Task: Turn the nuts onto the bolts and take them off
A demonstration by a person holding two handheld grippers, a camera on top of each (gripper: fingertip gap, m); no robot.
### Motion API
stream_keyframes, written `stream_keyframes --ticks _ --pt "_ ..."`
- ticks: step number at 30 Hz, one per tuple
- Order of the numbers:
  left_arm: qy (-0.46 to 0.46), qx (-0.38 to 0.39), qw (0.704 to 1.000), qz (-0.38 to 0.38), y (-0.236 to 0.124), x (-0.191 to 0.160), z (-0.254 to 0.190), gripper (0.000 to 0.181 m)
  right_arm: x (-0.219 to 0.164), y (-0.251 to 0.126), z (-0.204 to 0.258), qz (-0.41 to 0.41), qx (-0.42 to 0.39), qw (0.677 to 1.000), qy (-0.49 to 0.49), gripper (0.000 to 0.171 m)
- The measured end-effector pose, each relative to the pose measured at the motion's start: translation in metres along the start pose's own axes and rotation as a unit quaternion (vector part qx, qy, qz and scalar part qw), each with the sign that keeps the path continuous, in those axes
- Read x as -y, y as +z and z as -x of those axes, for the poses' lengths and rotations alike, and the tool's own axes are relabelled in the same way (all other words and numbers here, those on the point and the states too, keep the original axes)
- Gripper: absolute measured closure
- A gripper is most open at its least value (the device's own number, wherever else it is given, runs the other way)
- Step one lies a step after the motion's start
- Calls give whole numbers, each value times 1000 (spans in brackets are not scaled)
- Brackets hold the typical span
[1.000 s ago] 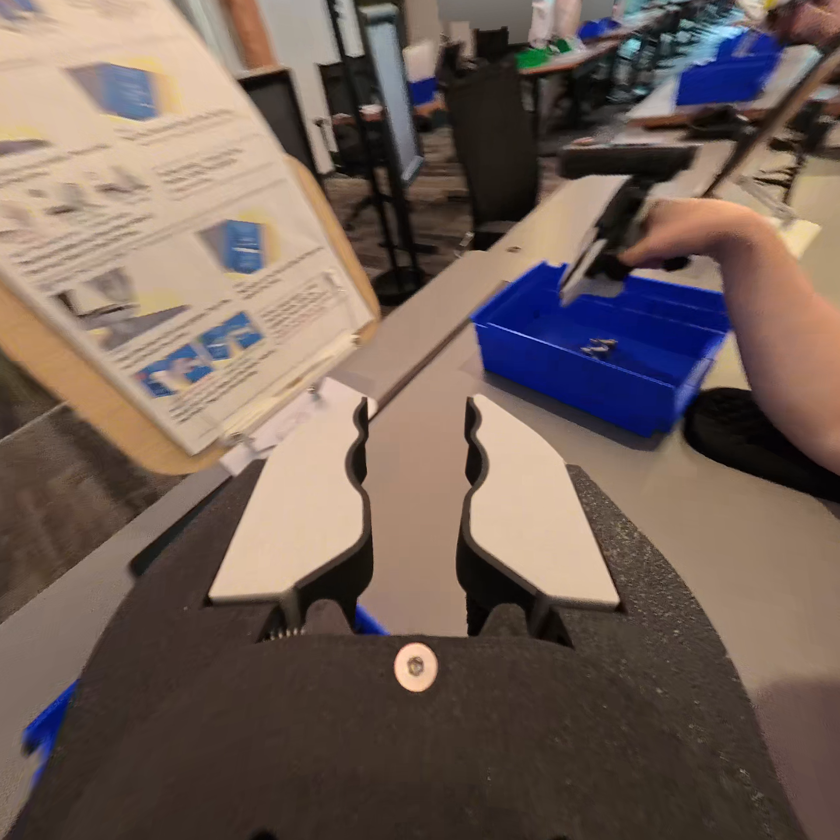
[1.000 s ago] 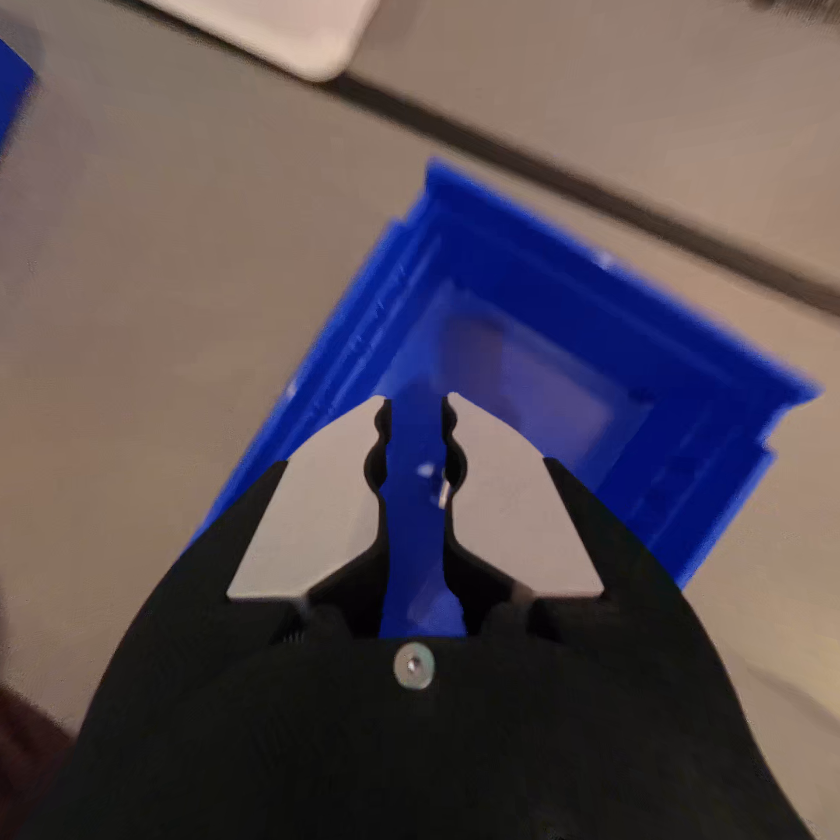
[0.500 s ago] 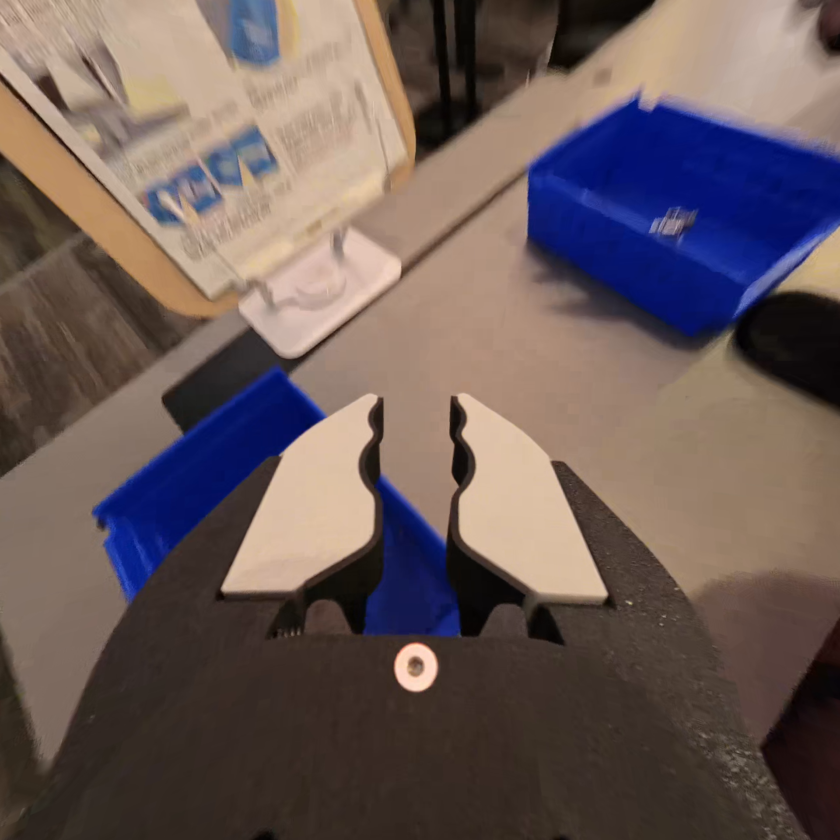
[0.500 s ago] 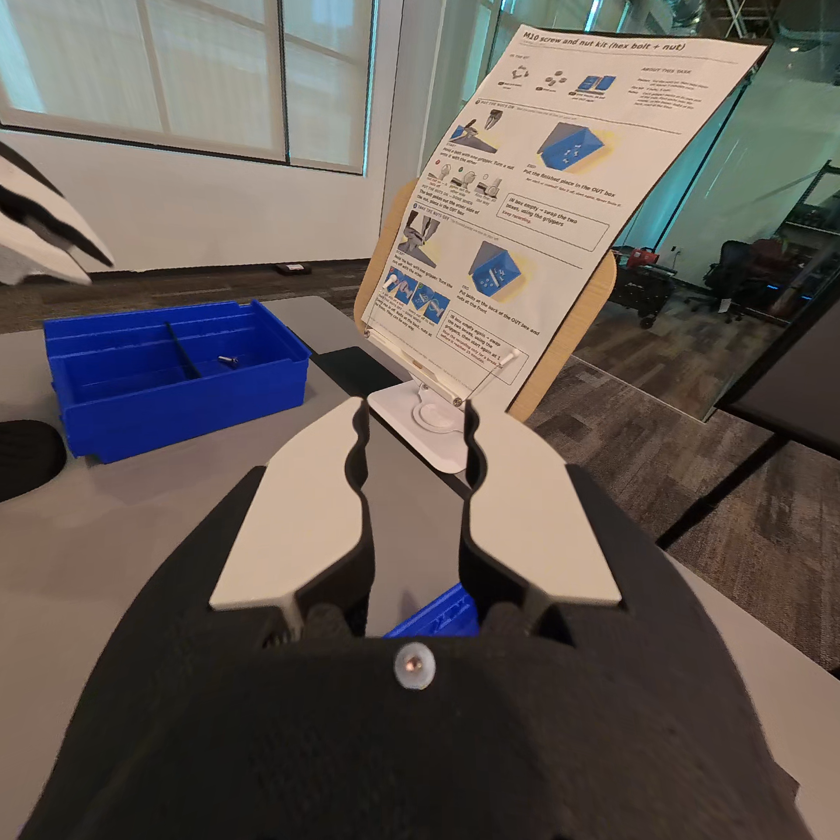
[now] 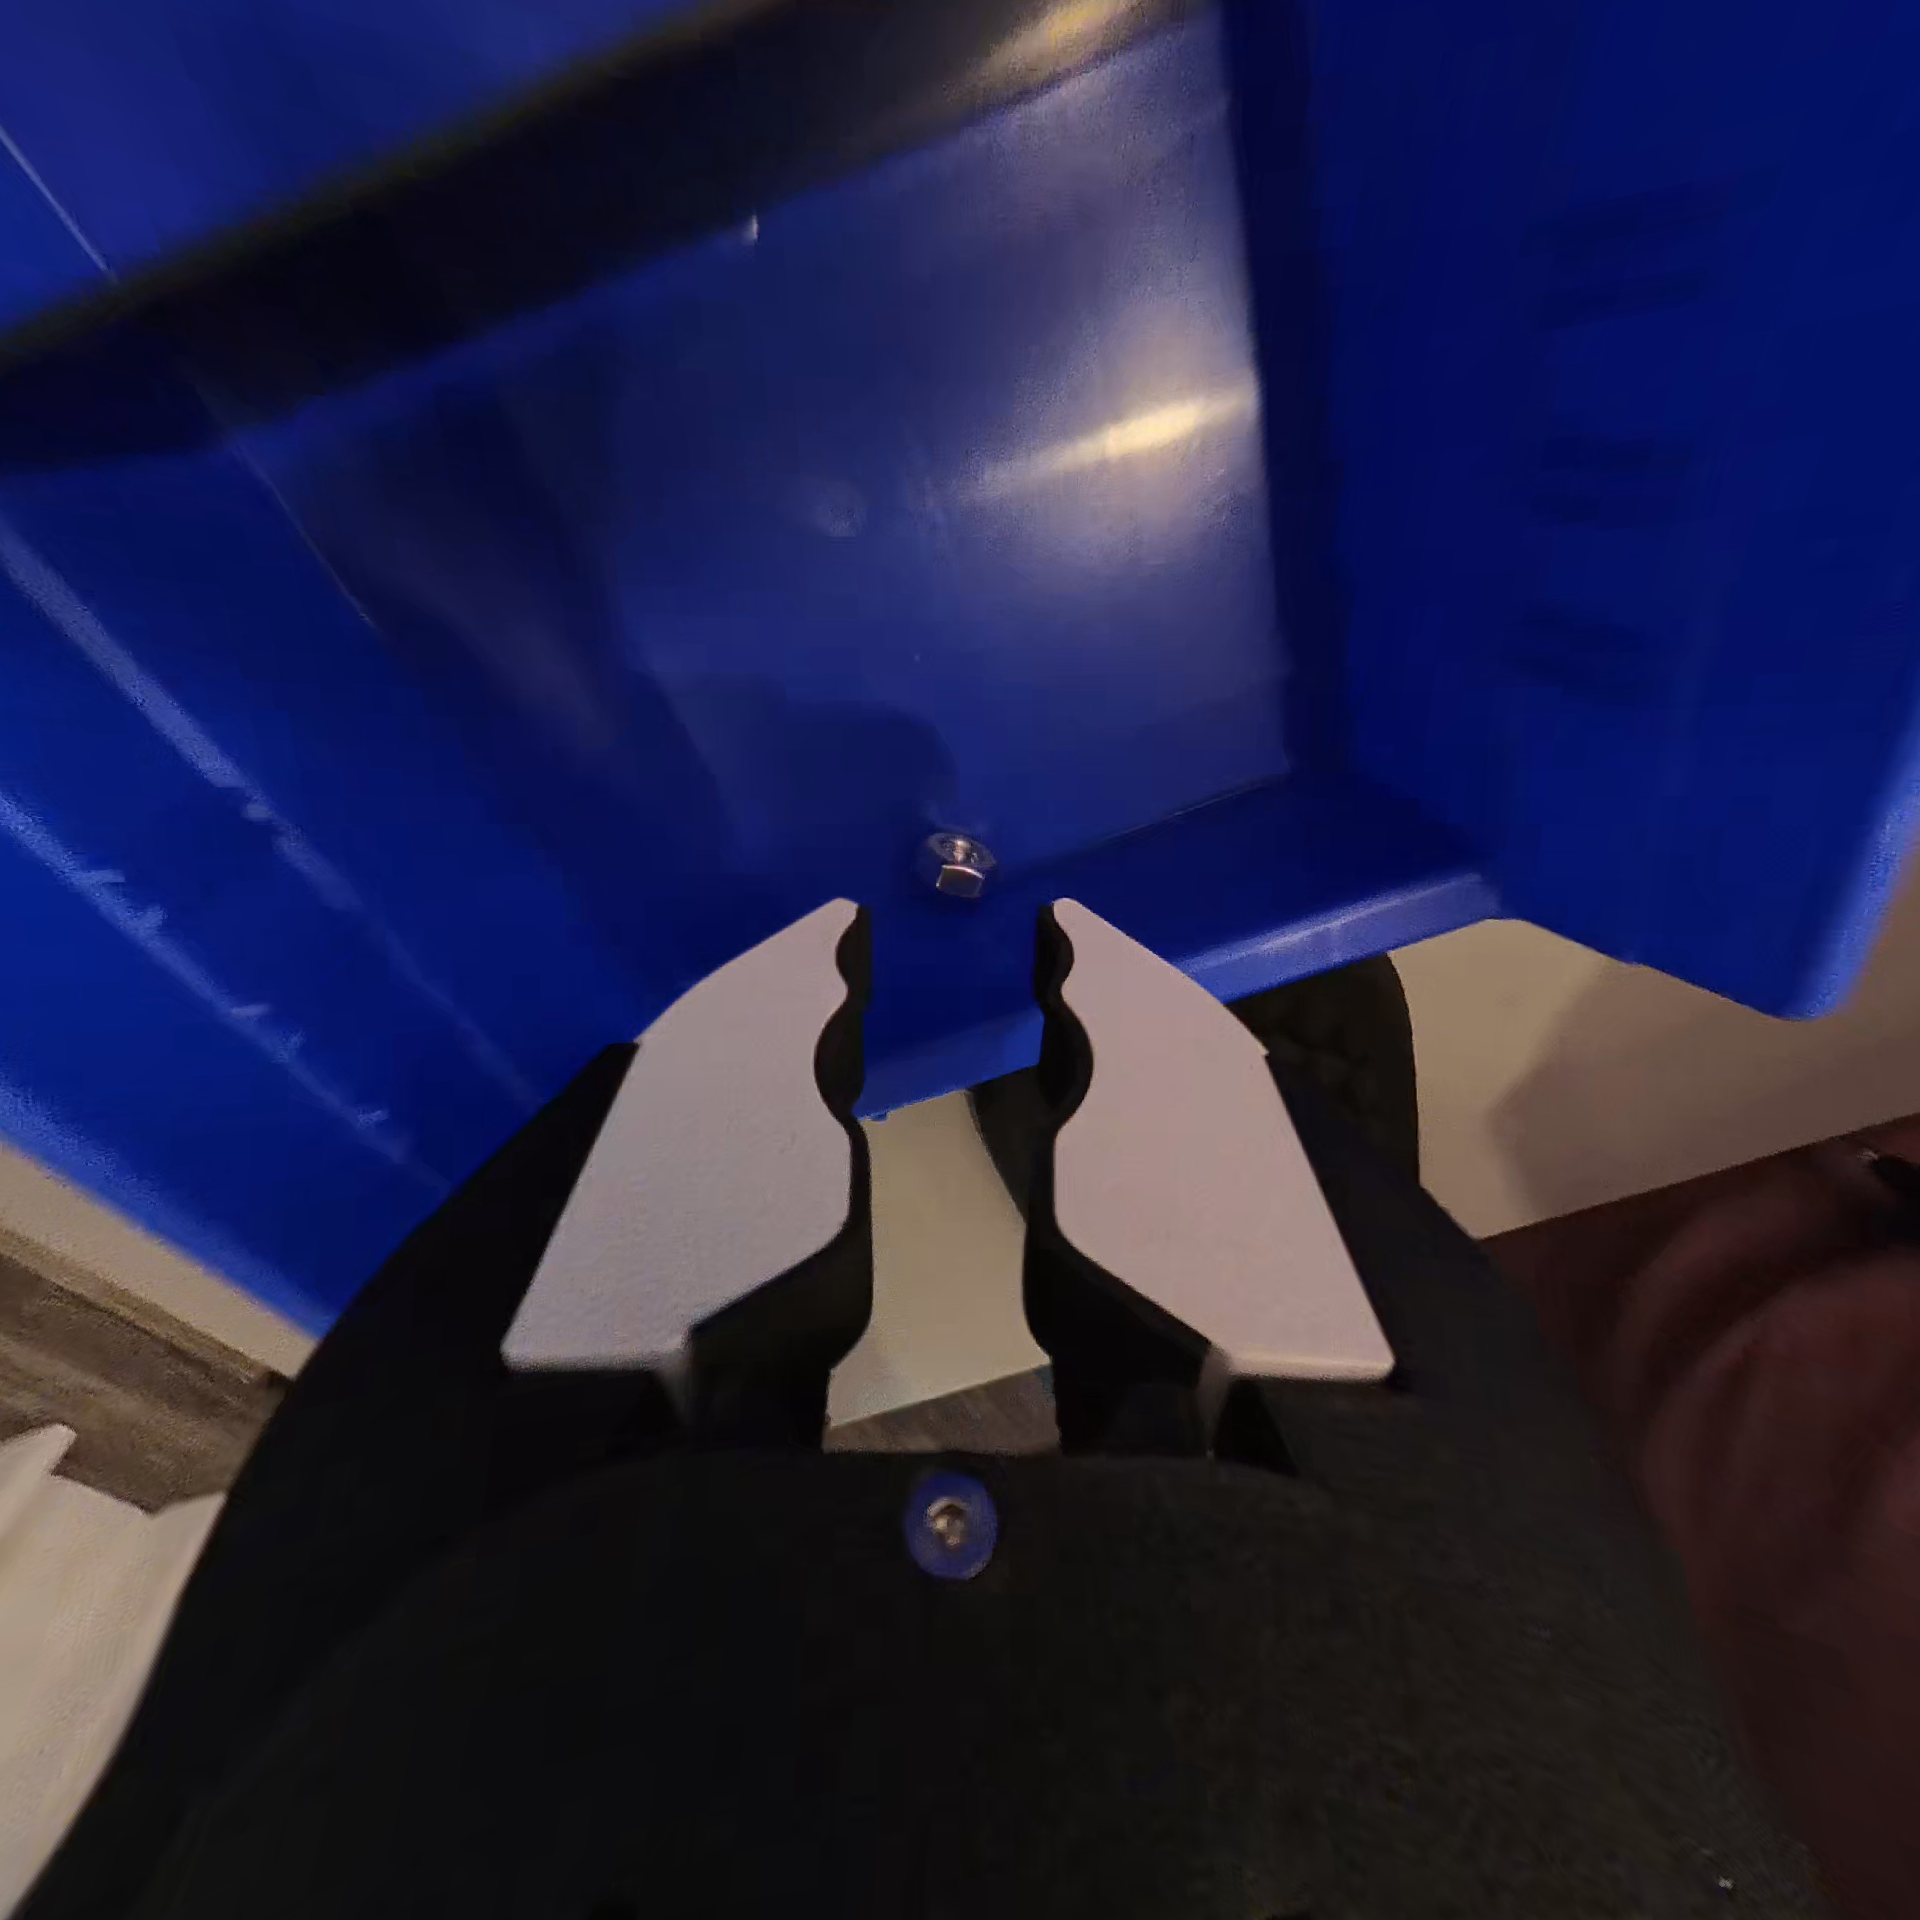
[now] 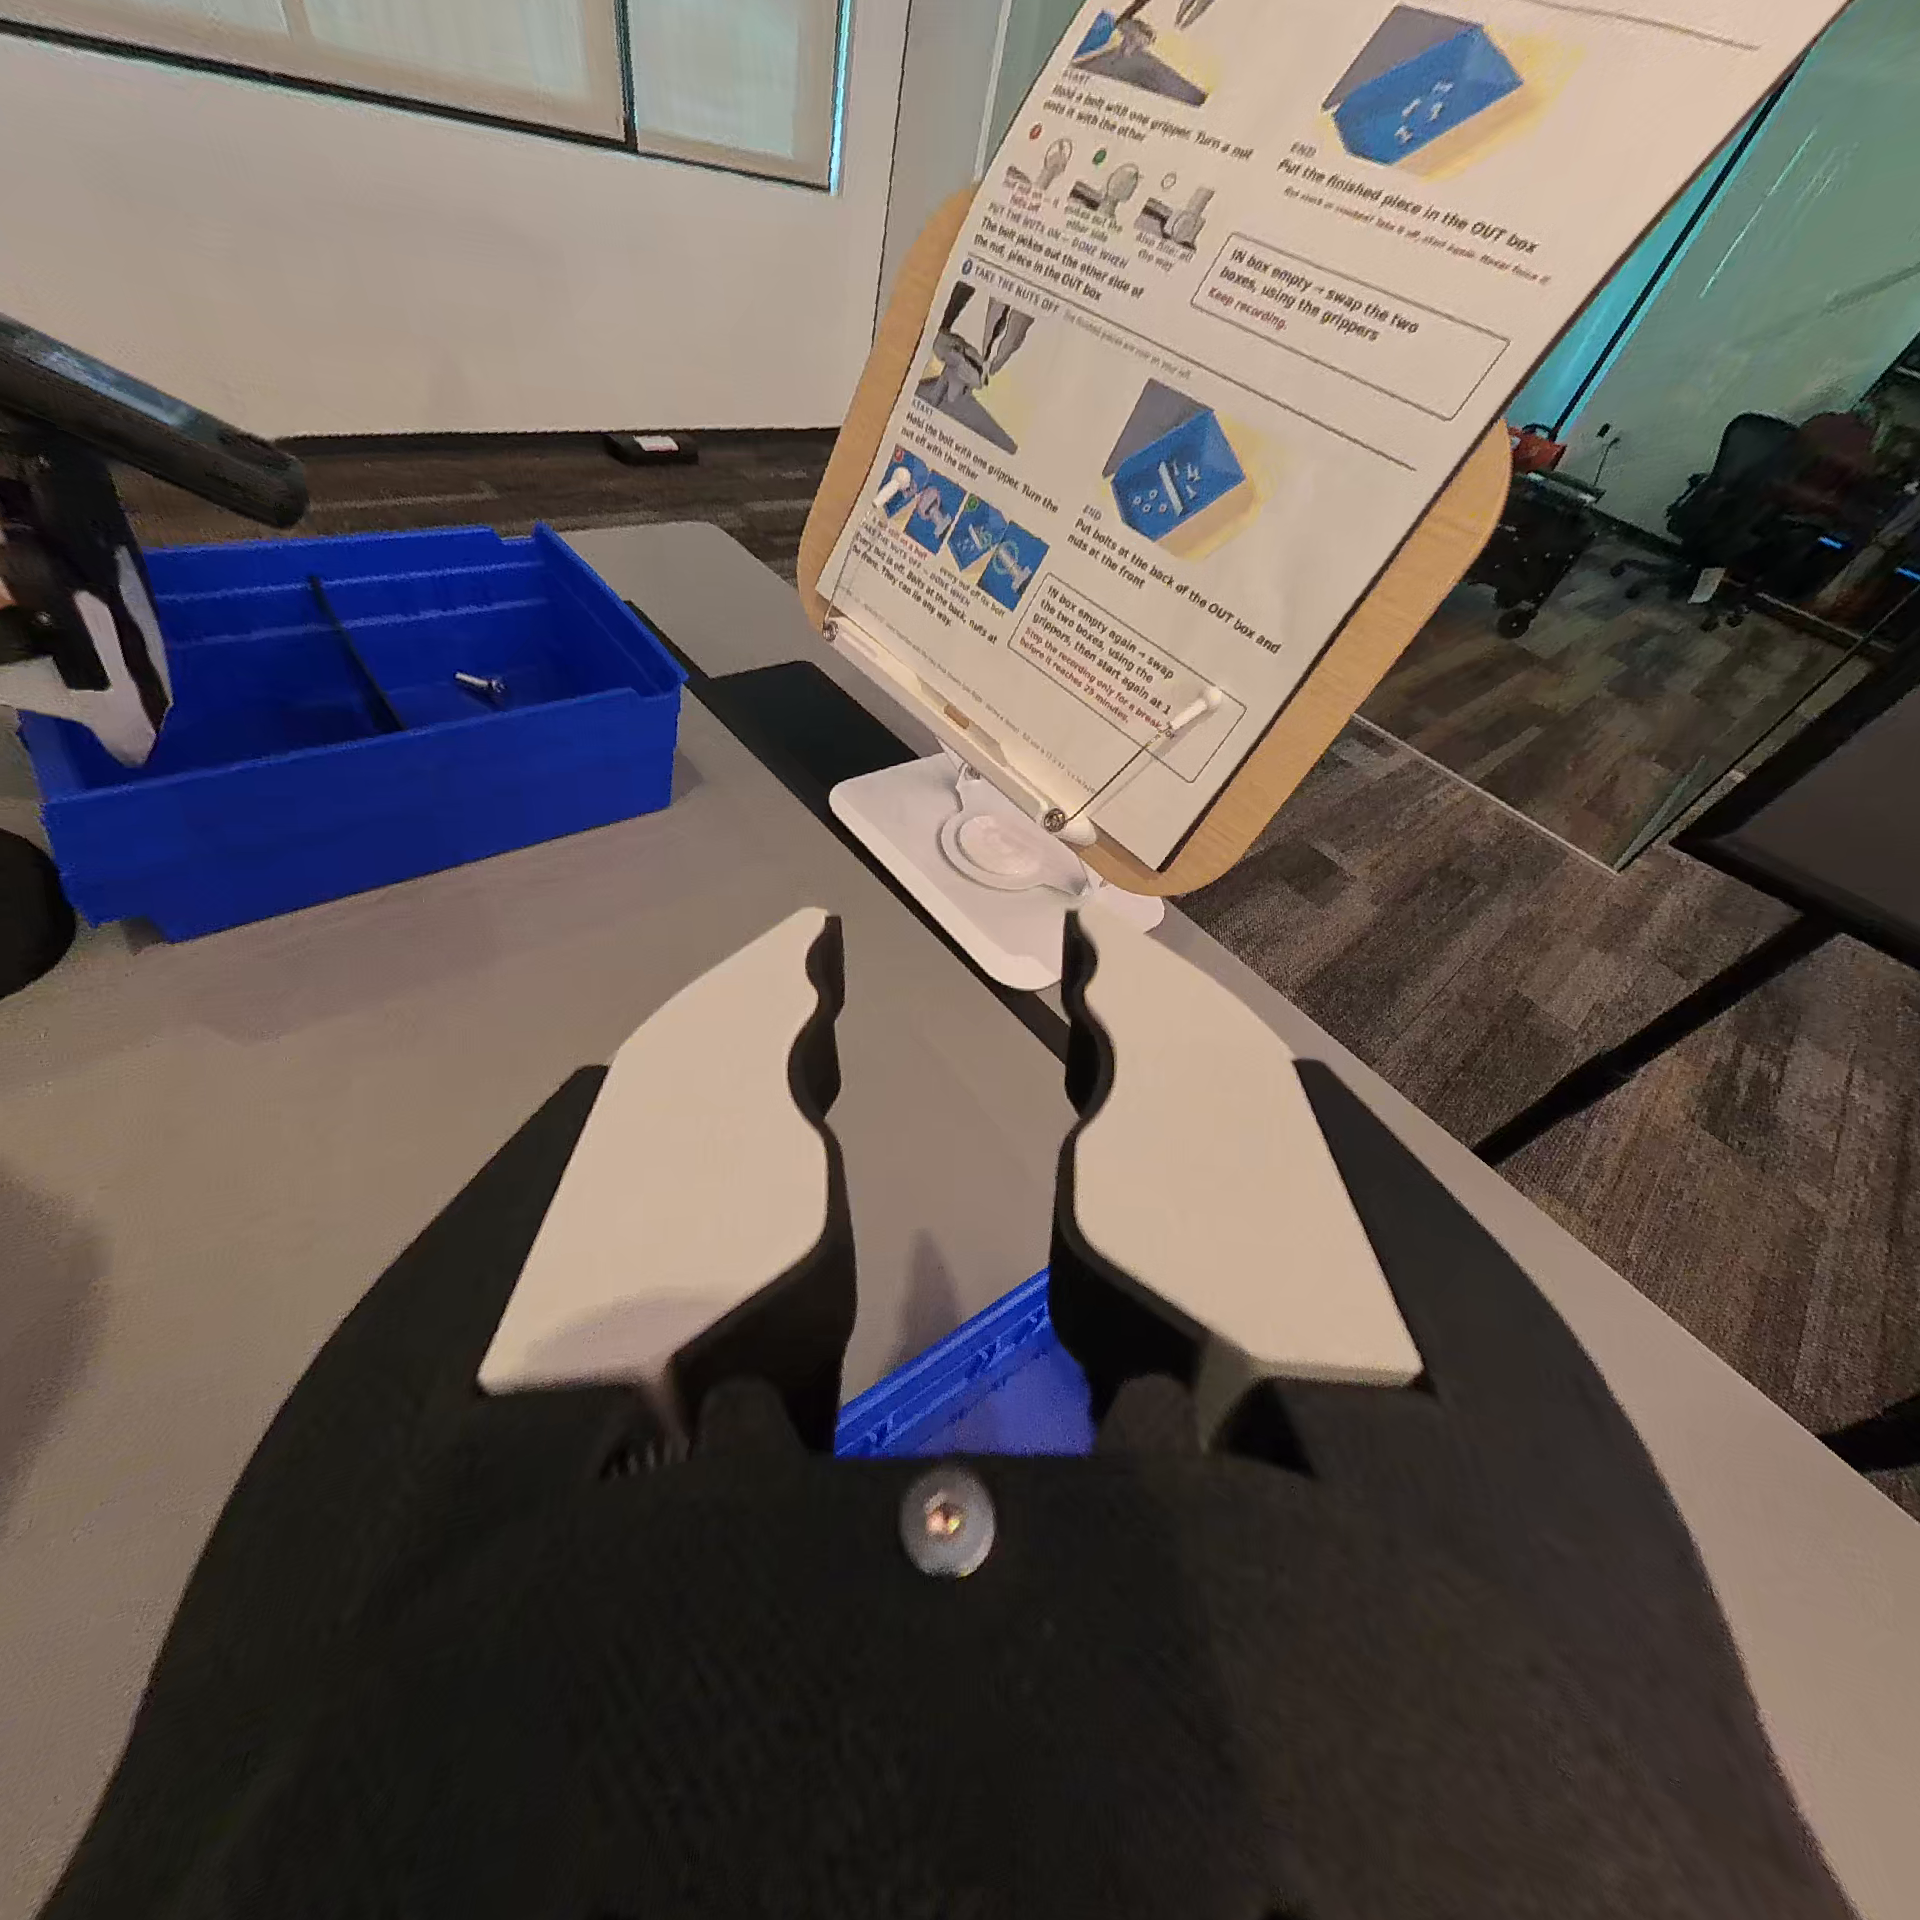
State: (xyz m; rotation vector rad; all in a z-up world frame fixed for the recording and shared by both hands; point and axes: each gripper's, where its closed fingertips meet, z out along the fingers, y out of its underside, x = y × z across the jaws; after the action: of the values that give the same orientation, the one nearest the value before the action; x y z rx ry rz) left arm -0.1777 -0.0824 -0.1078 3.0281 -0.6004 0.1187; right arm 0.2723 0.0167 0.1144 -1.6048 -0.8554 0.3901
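Note:
In the left wrist view my left gripper (image 5: 948,909) is open and empty, pointing down into a blue bin (image 5: 727,582). A small silver nut (image 5: 957,860) lies on the bin floor just past the fingertips, against the near wall. In the right wrist view my right gripper (image 6: 945,935) is open and empty above the grey table (image 6: 416,1060). The same divided blue bin (image 6: 353,769) stands at the left with a silver bolt (image 6: 480,683) in its far compartment. The left gripper (image 6: 94,644) hangs over that bin's left end.
A wooden board with an instruction sheet (image 6: 1195,436) stands on a white base (image 6: 987,873) at the table's far edge. A second blue bin's corner (image 6: 966,1382) shows under my right gripper. A black pad (image 6: 26,914) lies left of the divided bin. Floor drops off to the right. Across from one pair of fingers to the other is roughly 50 cm. The small silver nut (image 5: 957,860) is about 4 cm from my left fingertips and 50 cm from my right.
My left gripper has swung down from looking across the table into the blue bin, close over the nut. My right gripper rose out of its bin earlier and now has drawn nearer the board.

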Motion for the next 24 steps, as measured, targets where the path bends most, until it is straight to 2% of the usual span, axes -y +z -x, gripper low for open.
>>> stream_keyframes --ticks 5,14,17,19,21,24 --pt "-25 -14 998 54 26 -3 1 149 -3 6 5 10 8 1000 -2 130" --pt "-18 8 993 119 39 -9 3 143 -7 15 20 36 28 999 -27 128" --pt "-36 -6 989 144 43 -15 2 143 -8 16 22 43 29 998 -35 128" --pt "-45 -15 987 152 43 -16 1 145 -8 16 24 47 31 998 -40 128" --pt "-43 -18 988 147 44 -15 1 158 -8 15 25 48 31 997 -44 128" --pt "-55 -25 986 156 46 -14 2 162 -6 14 27 45 30 997 -48 129"
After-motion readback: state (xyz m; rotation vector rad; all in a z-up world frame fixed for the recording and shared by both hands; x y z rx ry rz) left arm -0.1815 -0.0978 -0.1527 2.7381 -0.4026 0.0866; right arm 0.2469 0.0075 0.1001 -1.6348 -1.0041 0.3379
